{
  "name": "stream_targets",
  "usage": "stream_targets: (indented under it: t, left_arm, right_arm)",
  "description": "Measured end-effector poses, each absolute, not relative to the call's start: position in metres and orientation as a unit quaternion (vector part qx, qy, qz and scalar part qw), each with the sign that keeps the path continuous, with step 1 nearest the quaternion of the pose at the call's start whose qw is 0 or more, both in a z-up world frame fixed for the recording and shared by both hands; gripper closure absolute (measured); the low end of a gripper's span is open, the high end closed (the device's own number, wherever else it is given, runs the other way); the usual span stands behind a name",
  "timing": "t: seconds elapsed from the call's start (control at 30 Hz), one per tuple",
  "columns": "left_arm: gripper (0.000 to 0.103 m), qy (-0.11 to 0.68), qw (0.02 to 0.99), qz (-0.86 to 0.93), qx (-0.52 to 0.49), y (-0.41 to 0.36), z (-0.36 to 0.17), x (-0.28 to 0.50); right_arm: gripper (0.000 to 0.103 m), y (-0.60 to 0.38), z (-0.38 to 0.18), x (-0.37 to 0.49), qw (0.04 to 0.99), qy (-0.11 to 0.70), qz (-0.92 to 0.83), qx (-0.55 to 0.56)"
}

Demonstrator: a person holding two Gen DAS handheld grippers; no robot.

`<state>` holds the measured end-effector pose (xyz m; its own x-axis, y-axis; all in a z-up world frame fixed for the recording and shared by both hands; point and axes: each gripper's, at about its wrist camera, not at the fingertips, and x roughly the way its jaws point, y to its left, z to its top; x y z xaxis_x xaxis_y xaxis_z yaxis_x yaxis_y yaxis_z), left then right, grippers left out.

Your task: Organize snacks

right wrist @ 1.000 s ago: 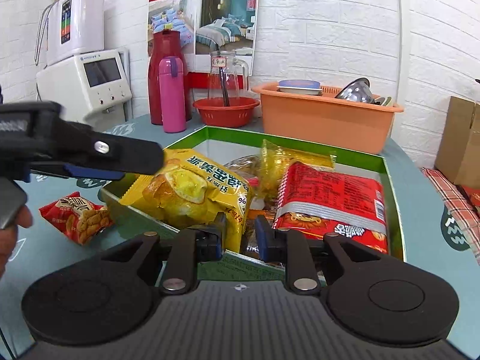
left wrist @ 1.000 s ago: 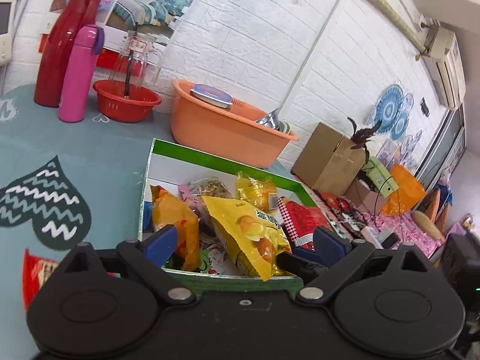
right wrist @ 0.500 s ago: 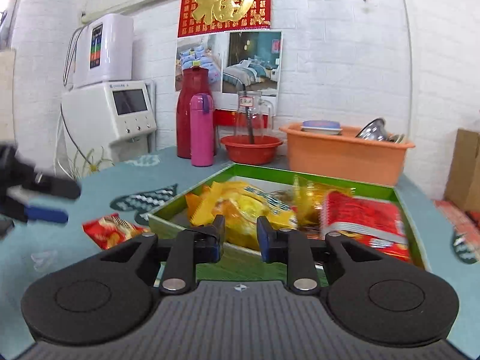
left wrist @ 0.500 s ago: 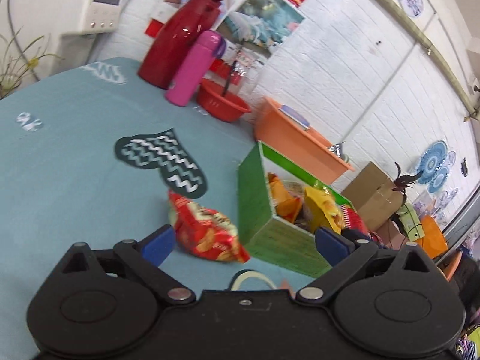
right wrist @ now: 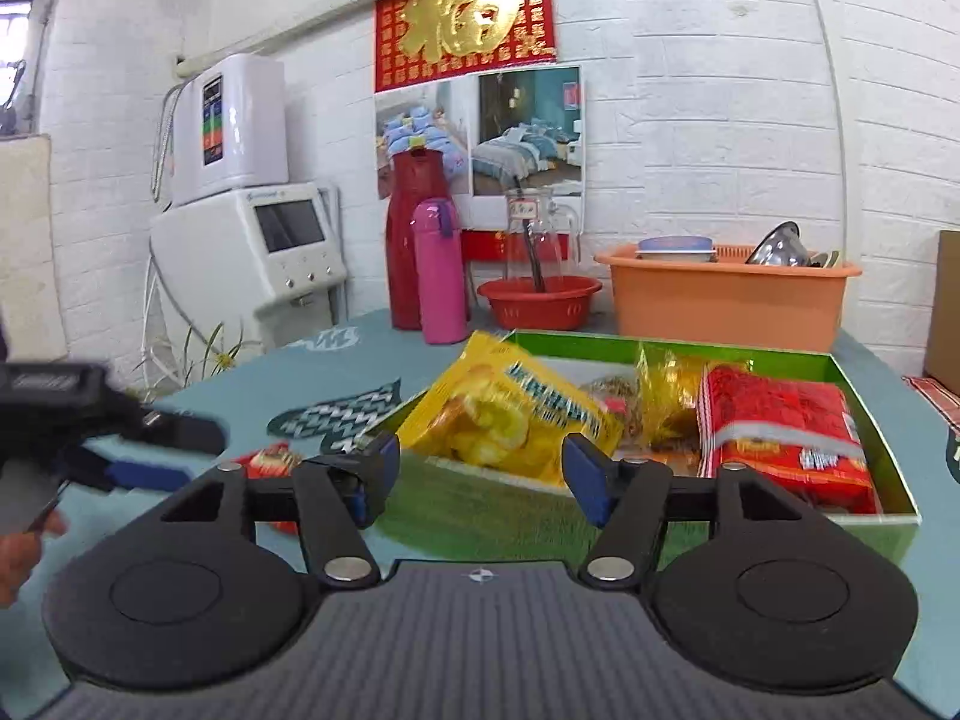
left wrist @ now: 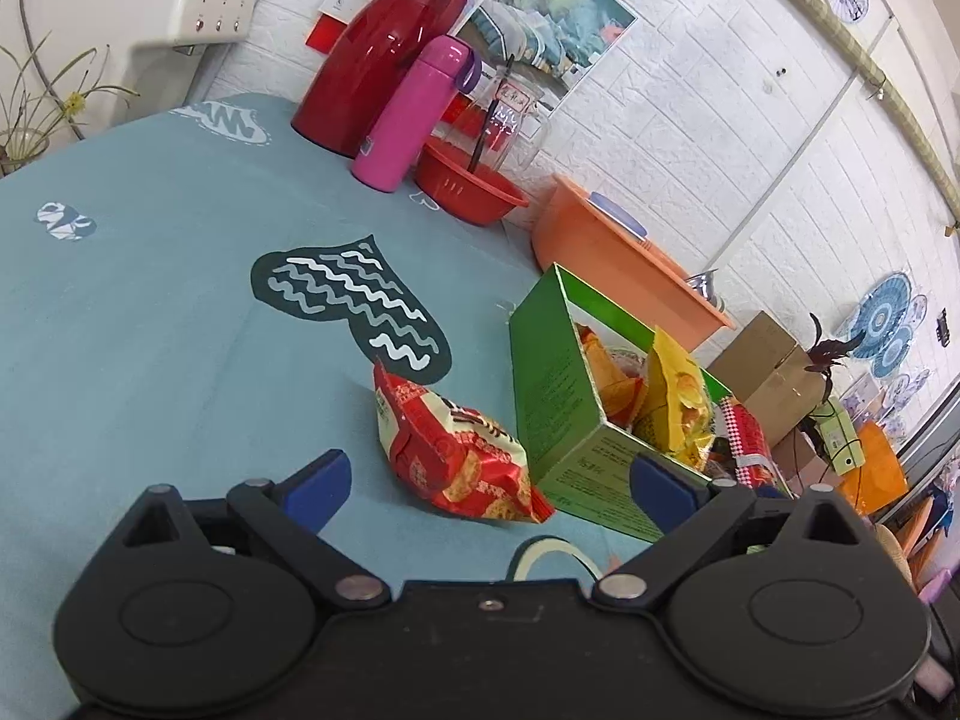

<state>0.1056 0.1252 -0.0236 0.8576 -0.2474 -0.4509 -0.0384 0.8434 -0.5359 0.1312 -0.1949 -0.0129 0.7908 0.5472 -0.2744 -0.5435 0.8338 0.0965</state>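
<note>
The right tongs [right wrist: 480, 474] are opening with nothing between them, just short of the green cardboard box [right wrist: 864, 414] already holding several packets. The left tongs [left wrist: 486, 480], spread wide and empty, are facing the last red crinkly snack packet [left wrist: 450, 450], lying on the teal surface [left wrist: 150, 312] beside the box.

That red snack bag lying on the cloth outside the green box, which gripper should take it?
Left. The left gripper is open, with the red snack bag lying just ahead between its fingers. The right gripper, jaws opening and empty, faces the green box.
</note>
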Motion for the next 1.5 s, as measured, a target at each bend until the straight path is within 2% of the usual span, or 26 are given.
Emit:
stream_targets:
  t: [0.23,0.27,0.3,0.37,0.5,0.57,0.6,0.73,0.77,0.83,0.87,0.9,1.07,1.33,1.5]
  left_arm:
    - [0.0,0.289,0.918,-0.031,-0.271,0.135,-0.034,0.151]
    - [0.013,0.3,0.913,-0.032,-0.273,0.136,-0.038,0.156]
    - [0.035,0.31,0.907,-0.048,-0.28,0.137,-0.042,0.16]
    - [0.041,0.321,0.897,-0.078,-0.295,0.136,-0.047,0.157]
    - [0.042,0.333,0.889,-0.125,-0.288,0.121,-0.048,0.133]
    - [0.05,0.347,0.869,-0.169,-0.31,0.114,-0.053,0.119]
    - [0.061,0.354,0.86,-0.194,-0.312,0.108,-0.056,0.111]
    - [0.065,0.356,0.854,-0.22,-0.309,0.094,-0.06,0.086]
    - [0.064,0.353,0.854,-0.22,-0.312,0.094,-0.06,0.081]
    - [0.043,0.342,0.862,-0.205,-0.313,0.098,-0.057,0.073]
    - [0.017,0.336,0.868,-0.193,-0.312,0.099,-0.055,0.07]
    - [0.002,0.326,0.874,-0.178,-0.312,0.103,-0.052,0.068]
    - [0.0,0.312,0.875,-0.16,-0.333,0.111,-0.05,0.067]
    - [0.0,0.295,0.868,-0.146,-0.372,0.116,-0.055,0.068]
    - [0.0,0.283,0.873,-0.127,-0.376,0.119,-0.054,0.081]
  right_arm:
    - [0.002,-0.195,-0.036,0.117,0.933,0.202,0.295,0.036]
    - [0.002,-0.195,-0.037,0.116,0.931,0.212,0.295,0.039]
    - [0.001,-0.196,-0.037,0.115,0.93,0.214,0.295,0.046]
    - [0.0,-0.199,-0.037,0.111,0.928,0.215,0.3,0.053]
    - [0.0,-0.2,-0.039,0.102,0.919,0.23,0.316,0.052]
    - [0.0,-0.201,-0.042,0.099,0.912,0.248,0.323,0.057]
    - [0.0,-0.201,-0.044,0.097,0.907,0.257,0.327,0.063]
    - [0.0,-0.204,-0.044,0.09,0.897,0.267,0.341,0.084]
    - [0.0,-0.203,-0.044,0.089,0.896,0.271,0.344,0.081]
    - [0.0,-0.201,-0.044,0.086,0.896,0.27,0.345,0.071]
    - [0.0,-0.201,-0.044,0.085,0.896,0.27,0.347,0.067]
    - [0.0,-0.201,-0.045,0.085,0.895,0.27,0.348,0.066]
    - [0.0,-0.191,-0.043,0.091,0.893,0.268,0.361,0.029]
    - [0.0,-0.16,-0.038,0.111,0.882,0.209,0.402,-0.131]
    - [0.0,-0.149,-0.038,0.139,0.865,0.228,0.43,-0.123]
